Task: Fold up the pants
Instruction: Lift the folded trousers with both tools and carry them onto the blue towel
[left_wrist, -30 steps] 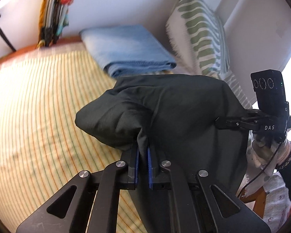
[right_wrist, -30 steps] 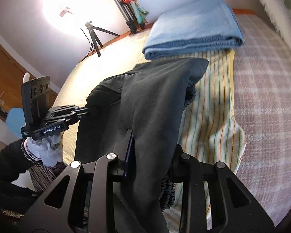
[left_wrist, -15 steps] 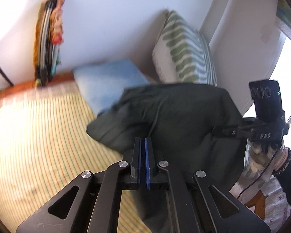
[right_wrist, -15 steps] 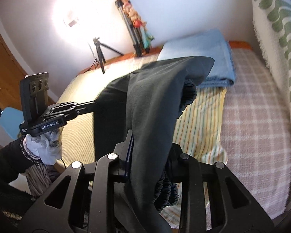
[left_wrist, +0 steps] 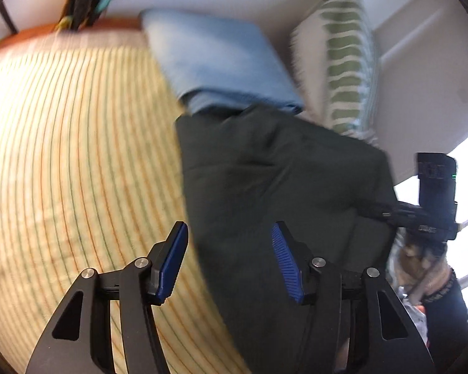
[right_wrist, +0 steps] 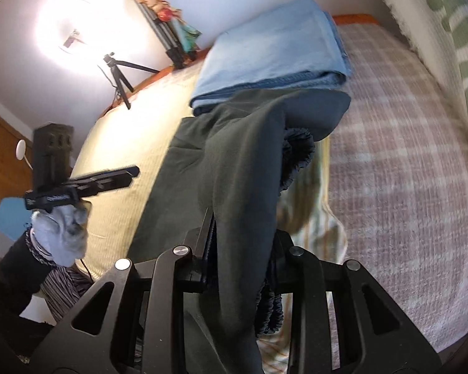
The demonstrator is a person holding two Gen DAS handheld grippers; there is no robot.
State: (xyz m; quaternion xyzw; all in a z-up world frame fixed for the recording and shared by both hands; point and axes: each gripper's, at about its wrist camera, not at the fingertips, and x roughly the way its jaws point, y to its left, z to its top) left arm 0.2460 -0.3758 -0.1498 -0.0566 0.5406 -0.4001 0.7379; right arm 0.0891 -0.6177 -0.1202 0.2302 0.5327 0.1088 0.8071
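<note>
One pair of dark pants (left_wrist: pixel 265 187) lies ahead of my two tools on the striped bedspread (left_wrist: pixel 78 155). My left gripper (left_wrist: pixel 231 258) has just been opening; its blue pads (left_wrist: pixel 171 258) stand spread, the cloth's edge between them but unpressed. My right gripper (right_wrist: pixel 240 258) pinches a thick fold, elastic waistband (right_wrist: pixel 296 162) bunched beside it. Beyond the pants, touching, sits a folded blue blanket (right_wrist: pixel 271 53); a green-patterned pillow (left_wrist: pixel 346 56) leans right of it. Tripods (right_wrist: pixel 121 74) stand against the wall.
</note>
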